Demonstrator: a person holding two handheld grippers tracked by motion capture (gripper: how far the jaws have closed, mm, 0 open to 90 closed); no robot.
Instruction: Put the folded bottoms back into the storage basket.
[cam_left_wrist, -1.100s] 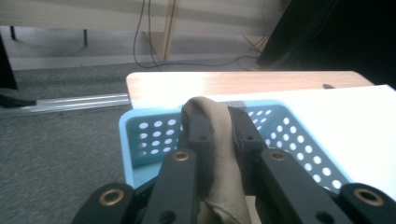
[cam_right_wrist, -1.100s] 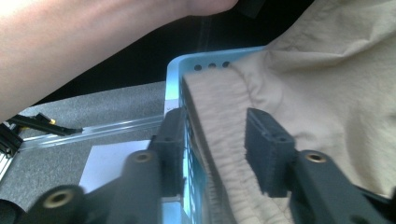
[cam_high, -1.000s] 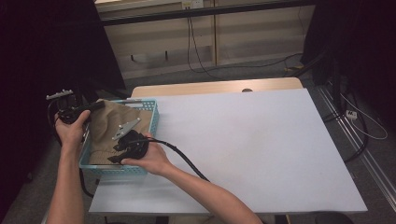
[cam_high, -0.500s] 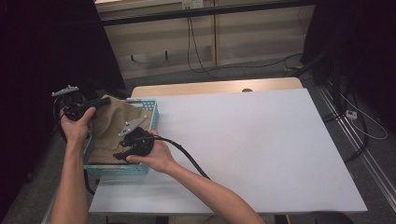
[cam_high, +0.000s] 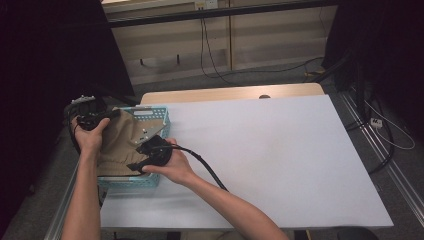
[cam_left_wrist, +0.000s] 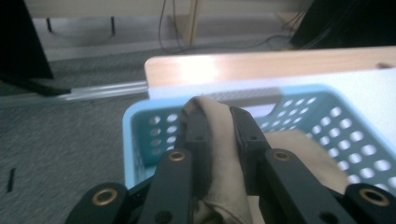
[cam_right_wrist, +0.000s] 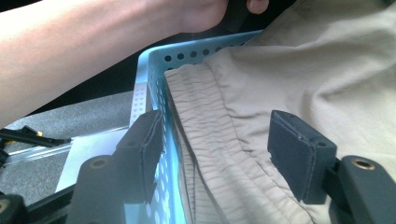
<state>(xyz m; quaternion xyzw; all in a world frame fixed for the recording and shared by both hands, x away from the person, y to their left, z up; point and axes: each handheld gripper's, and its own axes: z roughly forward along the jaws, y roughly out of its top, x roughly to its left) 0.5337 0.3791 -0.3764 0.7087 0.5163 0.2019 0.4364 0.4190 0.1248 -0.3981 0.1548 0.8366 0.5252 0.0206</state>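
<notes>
Since 1 second ago the left gripper (cam_high: 100, 116) has lifted toward the far left corner of the blue basket (cam_high: 161, 116), pulling the tan garment (cam_high: 122, 145) up with it, while the right gripper (cam_high: 142, 162) has shifted toward the basket's near side.

From the high view, the basket sits at the left edge of the white table (cam_high: 280, 160), and the garment drapes out of it from the raised left gripper down to the person's right hand (cam_high: 172, 162). A black cable (cam_high: 207, 167) trails from the right gripper across the table.

Along the left gripper (cam_left_wrist: 217, 128) view, the 2 black jaws are clamped on a bunched fold of the tan garment (cam_left_wrist: 217, 158), held above the blue basket (cam_left_wrist: 140, 126), whose perforated walls show on both sides.

Along the right gripper (cam_right_wrist: 217, 144) view, the 2 jaws stand spread apart. One jaw is outside the wall of the blue basket (cam_right_wrist: 156, 70), the other over the garment's gathered waistband (cam_right_wrist: 219, 135), which lies just inside that wall. The person's left forearm (cam_right_wrist: 93, 32) crosses the top.
</notes>
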